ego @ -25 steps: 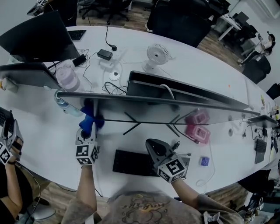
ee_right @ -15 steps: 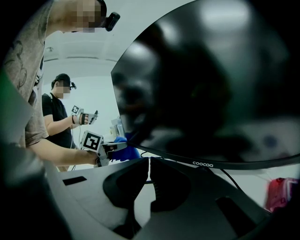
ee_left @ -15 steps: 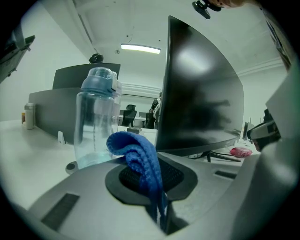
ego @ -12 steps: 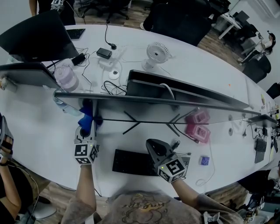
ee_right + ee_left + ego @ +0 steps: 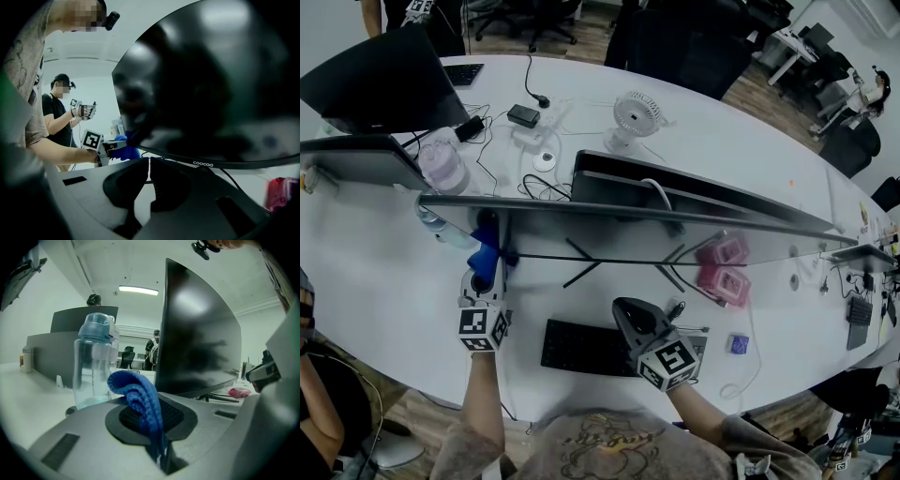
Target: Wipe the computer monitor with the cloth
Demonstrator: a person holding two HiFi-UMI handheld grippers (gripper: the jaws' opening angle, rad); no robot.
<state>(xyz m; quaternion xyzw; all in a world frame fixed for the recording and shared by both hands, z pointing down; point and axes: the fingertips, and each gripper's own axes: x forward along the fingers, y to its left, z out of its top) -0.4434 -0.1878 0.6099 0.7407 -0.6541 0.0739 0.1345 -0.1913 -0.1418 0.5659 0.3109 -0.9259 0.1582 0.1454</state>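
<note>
1. Left claw point(image 5: 484, 277): clenched on the blue cloth point(image 5: 138, 394), which is pinched by one fold while a loose loop stands up above the pads; the cloth sits at the lower left end of the curved computer monitor point(image 5: 675, 221), in front of the screen face
2. Right claw point(image 5: 149, 171): closed on nothing, with only a thin slit between the pads; it hovers over the keyboard point(image 5: 581, 349) near the near edge of the bench point(image 5: 384, 272), pointing at the lower edge of the screen
3. Hazard, bottle: a clear water bottle point(image 5: 95, 364) stands just beside the cloth at the monitor's left end; a stroke running outward past that end would probably strike the bottle and tip it
4. Hazard, grip: the cloth is held by a narrow fold only; drag across the screen could pull it free, or leave the hard claw tips against the panel instead of the fabric
5. Hazard, leverage: the monitor is wide and is carried on a central stand; firm pressure at its far left end might twist or rock it
6. Change from one second earlier: the left claw and cloth now lie slightly further left and tucked closer under the monitor's end, the cloth showing less spread to the right; the right claw is in the same place; another person's gripper, then in full view at the left edge of the head view, is now almost out of it
</note>
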